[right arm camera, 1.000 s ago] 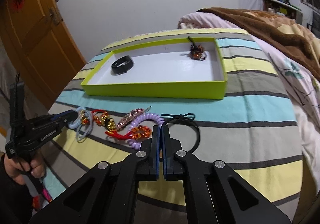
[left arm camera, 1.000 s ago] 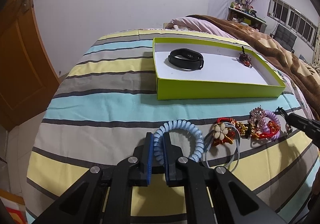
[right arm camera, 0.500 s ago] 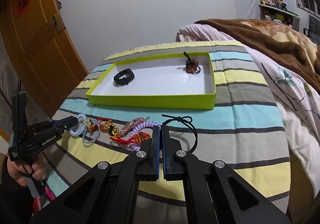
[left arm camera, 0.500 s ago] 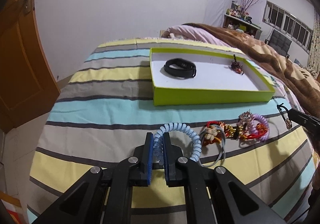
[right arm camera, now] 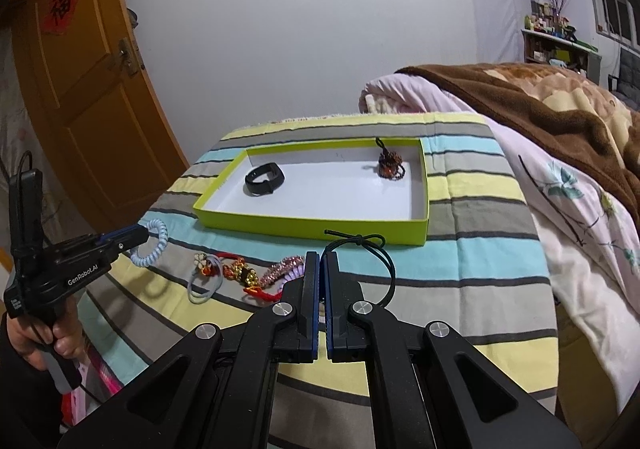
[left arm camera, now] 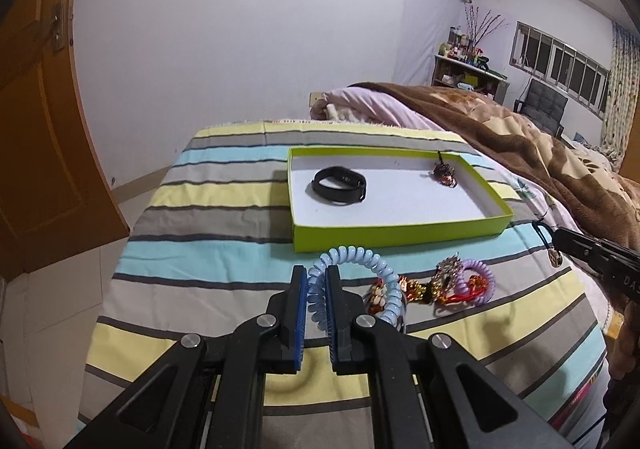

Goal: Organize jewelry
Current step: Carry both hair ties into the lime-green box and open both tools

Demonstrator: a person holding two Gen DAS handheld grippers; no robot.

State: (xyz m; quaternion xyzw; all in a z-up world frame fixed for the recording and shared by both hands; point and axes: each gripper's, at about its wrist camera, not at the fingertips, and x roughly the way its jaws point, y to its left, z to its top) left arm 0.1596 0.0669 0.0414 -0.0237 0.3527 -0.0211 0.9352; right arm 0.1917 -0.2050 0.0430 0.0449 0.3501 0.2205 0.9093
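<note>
My left gripper [left arm camera: 316, 273] is shut on a light blue spiral bracelet [left arm camera: 376, 265] and holds it above the striped bedspread; it also shows in the right wrist view [right arm camera: 150, 245]. My right gripper [right arm camera: 321, 261] is shut on a black cord necklace [right arm camera: 384, 265], lifted off the bed; its pendant [left arm camera: 555, 257] hangs at the right of the left wrist view. A lime green tray [left arm camera: 400, 235] [right arm camera: 312, 228] ahead holds a black wristband [left arm camera: 340, 185] [right arm camera: 265, 179] and a dark beaded piece [left arm camera: 445, 173] [right arm camera: 390, 165].
A pile of jewelry lies on the bedspread in front of the tray: a purple spiral band [left arm camera: 476, 279], red and gold charms [right arm camera: 240, 275] and a grey hair tie [right arm camera: 204, 287]. A brown blanket [right arm camera: 560, 105] covers the bed at right. A wooden door [right arm camera: 80, 97] stands at left.
Both grippers have risen and pulled back from the bed, carrying the blue spiral bracelet and the black cord clear of the pile.
</note>
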